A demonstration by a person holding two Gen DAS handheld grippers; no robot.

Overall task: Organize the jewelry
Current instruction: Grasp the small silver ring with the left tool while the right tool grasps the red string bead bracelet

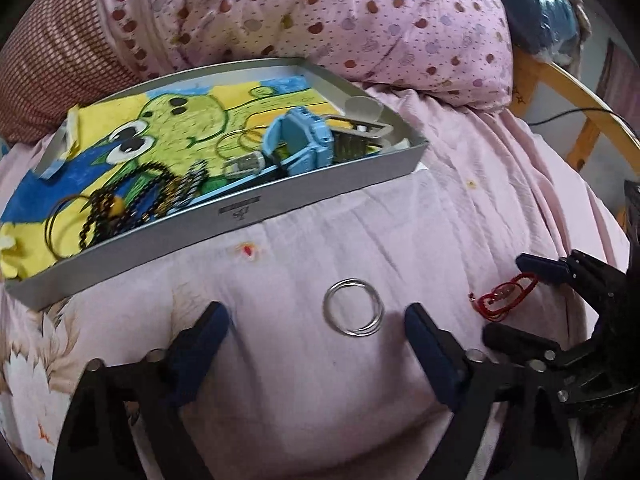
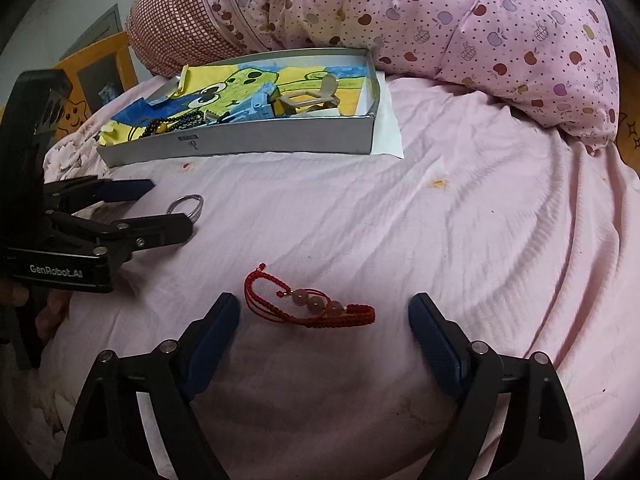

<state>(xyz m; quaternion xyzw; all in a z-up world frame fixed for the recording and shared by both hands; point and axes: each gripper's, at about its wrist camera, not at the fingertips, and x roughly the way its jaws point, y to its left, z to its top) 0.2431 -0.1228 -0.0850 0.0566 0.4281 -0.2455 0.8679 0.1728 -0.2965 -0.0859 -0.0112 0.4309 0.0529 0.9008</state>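
Currently, pink bedsheet [image 2: 460, 220] carries everything. Grey tray [image 1: 240, 222], well ahead of both grippers, already holds beads, rings and a blue watch [image 1: 304, 140]. Left gripper [image 1: 316, 320] spread wide, silver bangles [image 1: 353, 307] lying between its fingertips on the sheet. Right gripper [image 2: 324, 312] also spread, red cord bracelet [image 2: 310, 304] between its fingertips. Judgement: bangles light, stiff, slippery, so pinch across the rim; bracelet soft, limp, so take at the beads.
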